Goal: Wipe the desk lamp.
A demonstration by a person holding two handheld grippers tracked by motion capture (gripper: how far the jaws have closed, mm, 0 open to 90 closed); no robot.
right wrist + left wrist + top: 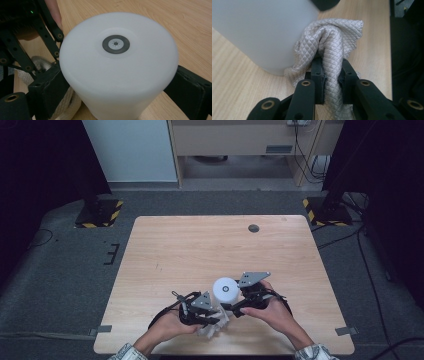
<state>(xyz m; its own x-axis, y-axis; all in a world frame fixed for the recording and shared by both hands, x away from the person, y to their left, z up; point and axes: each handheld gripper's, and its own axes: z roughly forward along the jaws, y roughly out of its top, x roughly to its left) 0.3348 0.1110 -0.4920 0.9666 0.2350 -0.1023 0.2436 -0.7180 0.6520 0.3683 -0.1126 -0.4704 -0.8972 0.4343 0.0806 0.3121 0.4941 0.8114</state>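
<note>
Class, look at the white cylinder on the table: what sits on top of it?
A small dark ring marks the centre of the white cylinder's flat top; nothing else rests there. Whatever is inside or beneath it is hidden.

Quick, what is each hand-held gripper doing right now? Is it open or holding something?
Left hand-held gripper: shut on the grey quilted cloth.
Right hand-held gripper: shut on the white cylinder, one jaw on each side.

White cylinder [117, 67] base cut off by the right gripper view's bottom edge, cloth [332, 47] lower end hidden between the jaws, small dark disc [253, 228] near the table's far edge too small to identify
</note>
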